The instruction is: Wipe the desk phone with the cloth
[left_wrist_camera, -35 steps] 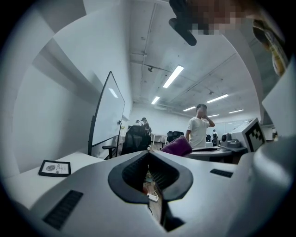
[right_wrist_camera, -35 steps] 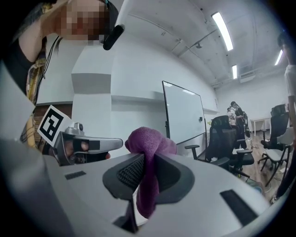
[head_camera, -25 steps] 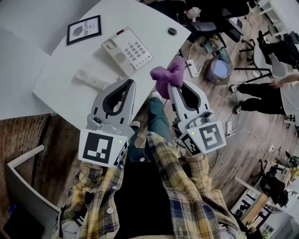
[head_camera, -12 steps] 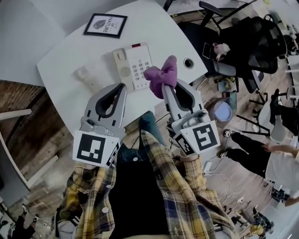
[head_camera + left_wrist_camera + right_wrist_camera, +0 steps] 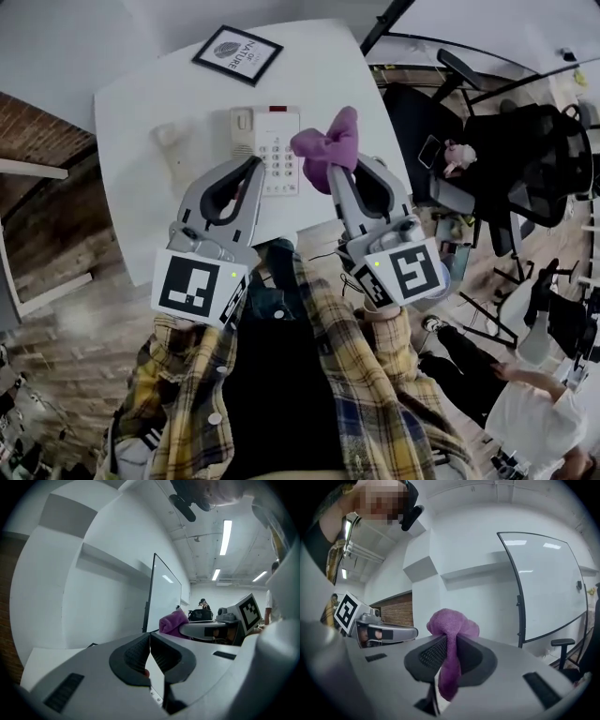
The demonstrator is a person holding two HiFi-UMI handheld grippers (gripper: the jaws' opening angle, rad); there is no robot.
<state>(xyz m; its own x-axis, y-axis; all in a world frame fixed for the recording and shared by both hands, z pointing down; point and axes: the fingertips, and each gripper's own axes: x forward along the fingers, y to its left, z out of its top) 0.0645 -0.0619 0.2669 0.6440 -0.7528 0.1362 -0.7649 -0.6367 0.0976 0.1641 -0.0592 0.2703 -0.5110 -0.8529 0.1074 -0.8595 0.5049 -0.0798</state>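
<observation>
Purple cloth (image 5: 328, 150) pinched, desk phone (image 5: 267, 145) ahead
My right claw (image 5: 335, 178) grips the bunched, fuzzy cloth near the boxy white desk phone on the smooth counter (image 5: 141, 122); left claw (image 5: 255, 165) clenched empty; framed print (image 5: 237, 53) beyond.

The head view looks steeply down from above the person's chest, over both grippers, onto the white table (image 5: 141, 112) whose far edge lies near the top. Each gripper view sits close behind its own jaws, facing nearly level toward a white wall. The left gripper view catches the cloth (image 5: 172, 622) and right gripper (image 5: 187, 629) at its right side, the right gripper view the left gripper (image 5: 410, 631) at its left side. Both share the glass board (image 5: 164, 597).
</observation>
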